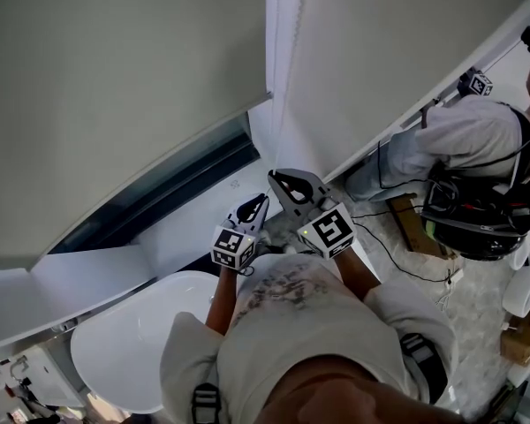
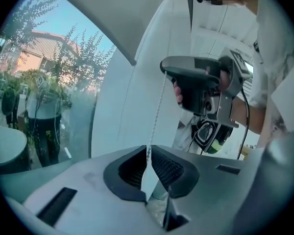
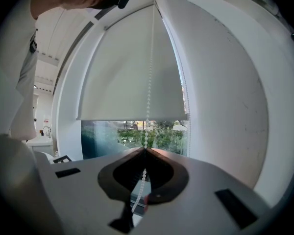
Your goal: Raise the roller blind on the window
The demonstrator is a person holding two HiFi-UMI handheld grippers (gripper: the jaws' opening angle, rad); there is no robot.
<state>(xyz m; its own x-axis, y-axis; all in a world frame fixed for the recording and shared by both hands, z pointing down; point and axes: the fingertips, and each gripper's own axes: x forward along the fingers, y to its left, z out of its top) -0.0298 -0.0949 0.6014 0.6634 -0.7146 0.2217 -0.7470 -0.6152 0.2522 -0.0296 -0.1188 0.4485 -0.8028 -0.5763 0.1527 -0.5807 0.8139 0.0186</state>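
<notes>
Right hand-held gripper, cube bearing square markers, clamps the bead chain.

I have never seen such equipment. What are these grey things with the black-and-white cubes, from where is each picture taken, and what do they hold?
There is no robot: a person holds two handheld tools, and the marked cubes belong to them. The head view comes from a camera on the person's head, looking down. The other two views come from a camera riding on each tool. The left tool and the right tool are both shut on the bead chain of the roller blind, the right one higher up. The blind hangs partly down; window glass shows below it. A second person is at the head view's right.
</notes>
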